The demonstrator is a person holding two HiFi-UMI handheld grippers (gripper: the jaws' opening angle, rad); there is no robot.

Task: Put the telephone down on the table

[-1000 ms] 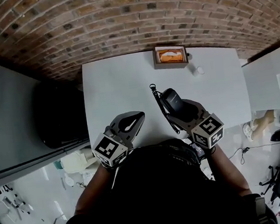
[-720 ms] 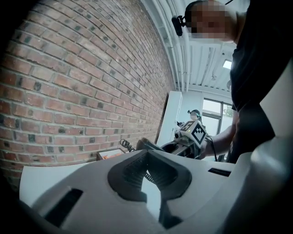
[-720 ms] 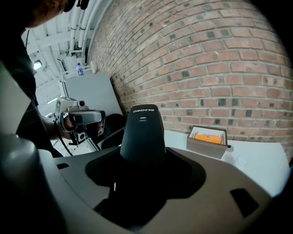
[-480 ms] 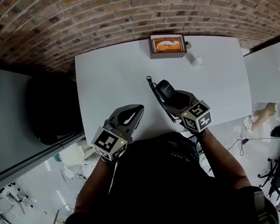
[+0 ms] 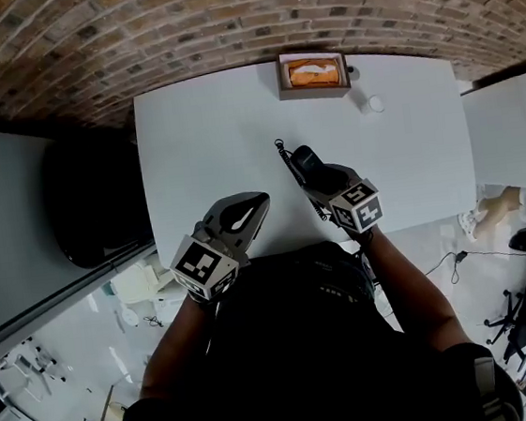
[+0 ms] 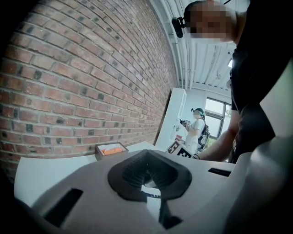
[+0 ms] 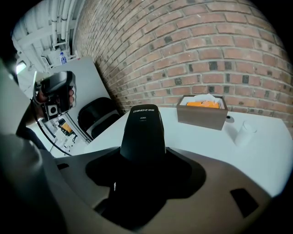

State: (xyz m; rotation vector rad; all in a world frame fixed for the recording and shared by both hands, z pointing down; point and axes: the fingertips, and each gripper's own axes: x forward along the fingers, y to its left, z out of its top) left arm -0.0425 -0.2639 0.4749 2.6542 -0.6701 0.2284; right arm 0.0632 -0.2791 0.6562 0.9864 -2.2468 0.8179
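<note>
One smooth, rounded blk telephone [image 7: 142, 137]

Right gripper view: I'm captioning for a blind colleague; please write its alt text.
The right gripper clamps a black telephone in its jaws over a white table. Behind stand a brown box, a small white container and a brick wall.

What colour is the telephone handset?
The telephone is black; right gripper view shows it best.
</note>
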